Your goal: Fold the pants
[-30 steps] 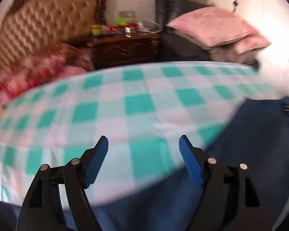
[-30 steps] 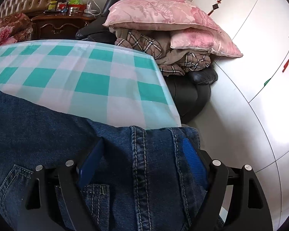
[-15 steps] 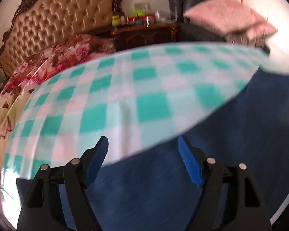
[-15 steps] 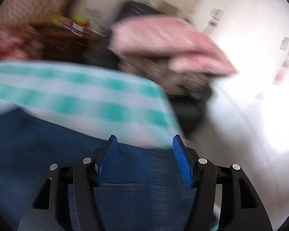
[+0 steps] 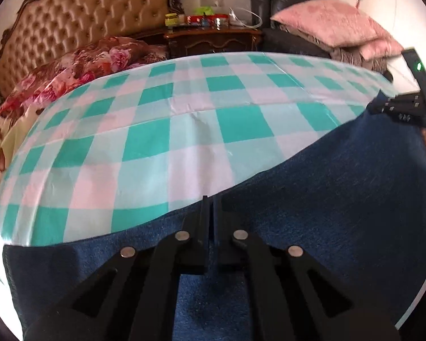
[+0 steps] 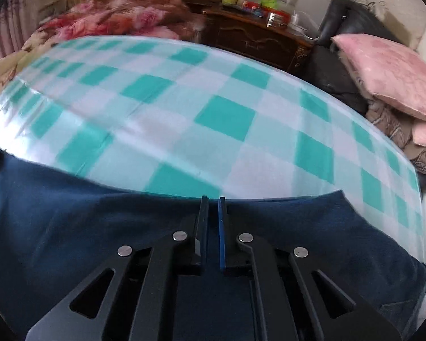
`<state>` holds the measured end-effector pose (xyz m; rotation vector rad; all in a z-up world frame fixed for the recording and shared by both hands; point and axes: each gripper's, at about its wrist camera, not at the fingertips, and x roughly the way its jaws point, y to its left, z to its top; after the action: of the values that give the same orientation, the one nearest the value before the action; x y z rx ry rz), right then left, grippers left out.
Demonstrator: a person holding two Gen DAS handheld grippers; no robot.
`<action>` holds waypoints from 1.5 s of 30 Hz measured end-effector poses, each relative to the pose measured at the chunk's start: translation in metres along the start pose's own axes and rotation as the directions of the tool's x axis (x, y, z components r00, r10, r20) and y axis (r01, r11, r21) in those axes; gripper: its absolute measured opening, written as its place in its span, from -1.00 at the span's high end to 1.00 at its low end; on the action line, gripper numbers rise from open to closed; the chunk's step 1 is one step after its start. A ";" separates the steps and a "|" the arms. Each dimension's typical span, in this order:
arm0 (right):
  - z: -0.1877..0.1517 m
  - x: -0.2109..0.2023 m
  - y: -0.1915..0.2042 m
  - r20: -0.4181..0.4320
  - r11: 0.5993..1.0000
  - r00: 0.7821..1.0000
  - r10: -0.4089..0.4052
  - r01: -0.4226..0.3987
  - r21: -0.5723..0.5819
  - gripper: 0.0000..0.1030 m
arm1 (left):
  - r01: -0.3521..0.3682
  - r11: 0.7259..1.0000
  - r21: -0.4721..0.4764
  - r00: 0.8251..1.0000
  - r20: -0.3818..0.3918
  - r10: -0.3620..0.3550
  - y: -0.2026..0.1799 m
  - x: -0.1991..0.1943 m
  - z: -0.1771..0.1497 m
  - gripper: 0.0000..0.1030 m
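Left wrist view: I'm gripping the pants [image 5: 312, 213].
Both grippers, left gripper [image 5: 208, 201] and right gripper [image 6: 211, 201], are pinching denim edge between just-closed fingers, checked cloth [image 5: 184, 119] lying beyond.

The pants [image 5: 312, 204] are dark blue denim, spread flat along the near side of the checked tablecloth [image 5: 184, 119]. Their far edge runs slantwise across the green and white squares. One end reaches the cloth's left edge and the other its right edge, with no folds showing clearly
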<state>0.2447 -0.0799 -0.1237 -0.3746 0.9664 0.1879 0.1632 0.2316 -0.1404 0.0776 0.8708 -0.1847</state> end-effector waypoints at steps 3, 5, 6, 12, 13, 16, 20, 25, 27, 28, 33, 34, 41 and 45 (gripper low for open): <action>0.002 0.000 0.007 0.014 0.996 0.997 -0.082 0.082 -0.022 0.93 | -0.069 0.997 -0.044 0.997 0.014 0.070 0.010 -0.007 -0.003 0.95; 0.001 0.000 0.005 0.020 0.995 0.994 -0.103 0.103 -0.002 0.93 | -0.068 0.988 -0.138 0.997 0.019 0.071 0.034 -0.019 -0.012 0.54; 0.001 0.004 0.006 0.021 0.993 0.993 -0.114 0.114 -0.005 0.93 | -0.068 0.979 -0.190 0.997 0.032 0.075 0.048 -0.029 -0.019 0.31; 0.002 -0.027 0.002 0.148 0.995 0.984 -0.100 0.095 0.036 0.16 | -0.288 0.910 -0.299 0.957 -0.066 0.281 0.134 -0.062 -0.061 0.31; -0.001 -0.046 0.001 0.198 0.996 0.977 -0.084 0.079 0.035 -0.10 | -0.310 0.888 -0.340 0.949 -0.061 0.309 0.150 -0.072 -0.067 0.29; -0.024 -0.093 -0.010 0.298 0.994 0.949 -0.106 0.096 0.048 -0.56 | -0.456 0.765 -0.454 0.871 -0.049 0.490 0.184 -0.115 -0.080 -0.15; -0.084 -0.126 -0.069 0.228 0.970 0.954 -0.195 0.153 0.190 -0.56 | -0.389 0.793 -0.469 0.895 0.011 0.445 0.172 -0.143 -0.087 -0.17; -0.184 -0.135 -0.179 -0.010 0.856 0.953 -0.304 0.277 0.437 -0.54 | -0.234 0.886 -0.401 0.960 0.049 0.275 0.108 -0.135 -0.100 -0.18; -0.217 -0.139 -0.215 -0.089 0.801 0.929 -0.359 0.355 0.482 -0.48 | -0.290 0.883 -0.368 0.953 -0.027 0.302 0.094 -0.116 -0.108 -0.16; -0.234 -0.143 -0.232 -0.123 0.769 0.914 -0.386 0.393 0.504 -0.48 | -0.375 0.858 -0.351 0.925 -0.078 0.372 0.097 -0.108 -0.113 0.04; -0.305 -0.171 -0.307 -0.252 0.586 0.873 -0.419 0.471 0.659 -0.38 | -0.482 0.752 -0.449 0.850 -0.029 0.527 0.103 -0.142 -0.103 -0.39; -0.314 -0.176 -0.315 -0.229 0.578 0.898 -0.375 0.420 0.700 -0.38 | -0.435 0.744 -0.507 0.868 -0.016 0.497 0.107 -0.153 -0.105 -0.39; -0.308 -0.153 -0.327 -0.109 0.610 0.975 -0.196 0.208 0.764 -0.37 | -0.144 0.455 -0.879 0.958 -0.008 0.287 0.159 -0.175 -0.168 -0.01; -0.290 -0.148 -0.333 -0.084 0.617 0.977 -0.197 0.190 0.764 -0.38 | -0.058 0.441 -0.896 0.978 0.037 0.204 0.157 -0.174 -0.174 -0.01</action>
<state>0.0467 -0.4987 -0.0731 0.3280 0.9004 -0.4343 -0.0464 0.4329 -0.1202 -0.8806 0.7179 0.4518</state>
